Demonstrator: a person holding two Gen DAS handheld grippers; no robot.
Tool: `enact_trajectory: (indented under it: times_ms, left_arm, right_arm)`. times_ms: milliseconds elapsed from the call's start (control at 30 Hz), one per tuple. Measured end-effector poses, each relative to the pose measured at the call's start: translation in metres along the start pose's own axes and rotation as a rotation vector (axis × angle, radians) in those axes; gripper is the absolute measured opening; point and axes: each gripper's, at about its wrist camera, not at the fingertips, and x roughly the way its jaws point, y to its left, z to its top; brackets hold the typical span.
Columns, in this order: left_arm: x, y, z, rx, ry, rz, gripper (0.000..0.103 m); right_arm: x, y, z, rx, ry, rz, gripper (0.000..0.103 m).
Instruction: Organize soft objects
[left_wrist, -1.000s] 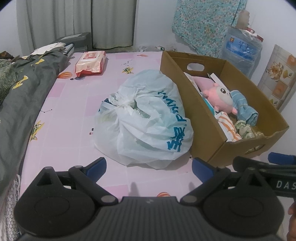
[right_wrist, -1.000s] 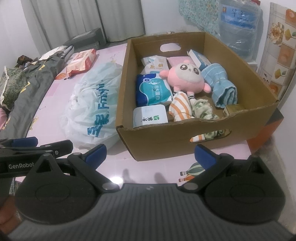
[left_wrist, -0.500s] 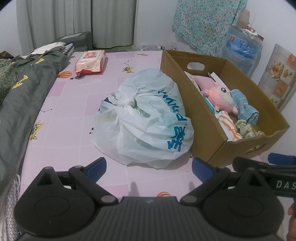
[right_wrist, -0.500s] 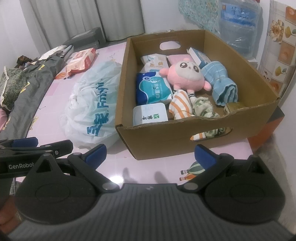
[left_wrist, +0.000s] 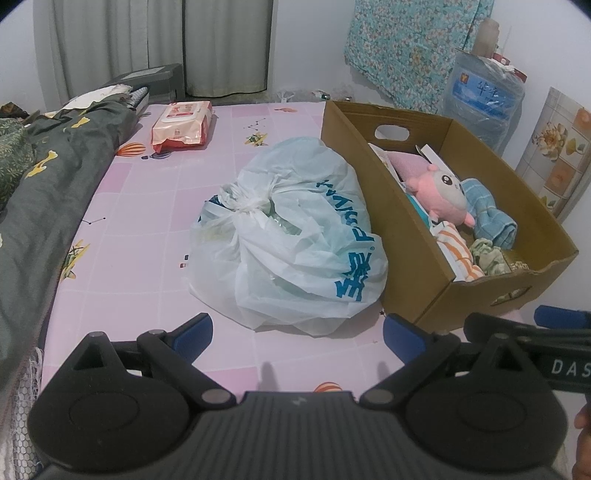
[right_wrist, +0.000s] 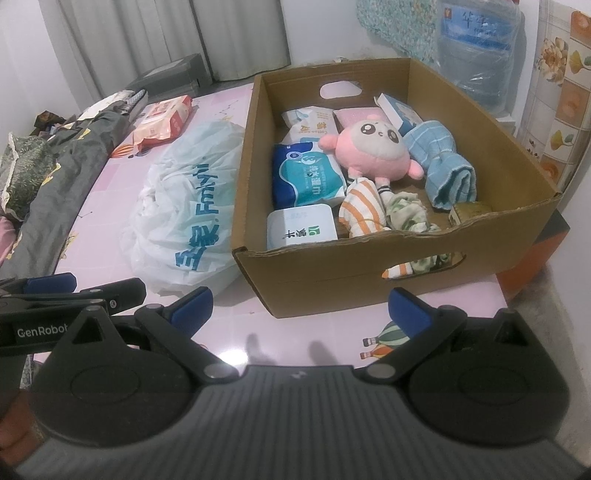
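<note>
Both the left tool (left_wrist: 297, 330) and right tool (right_wrist: 300, 306) hung wide apart, empty, before the bag (left_wrist: 295, 236) and box (right_wrist: 369, 258).

Pink patterned tabletop (left_wrist: 147, 229), cardboard box (right_wrist: 369, 266), tied plastic bag (left_wrist: 295, 243), wipes pack (left_wrist: 183, 127), grey quilt (left_wrist: 44, 192)

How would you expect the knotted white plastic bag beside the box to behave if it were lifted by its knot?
The white plastic bag would probably sag and swing, since its thin film is wrinkled and slumped on the pink table. It bulges full, so perhaps bulky rather than heavy. The tied knot looks grippable; the film elsewhere looks slippery.
</note>
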Motion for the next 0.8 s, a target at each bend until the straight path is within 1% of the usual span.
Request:
enact_trajectory:
  times_ms: [800]
  left_arm:
    - [-0.0004,-0.0012,0.0019,0.0,-0.001,0.009,0.099]
  right_arm:
    - [0.0003,0.0005,-0.0004,0.002,0.004,0.004,0.102]
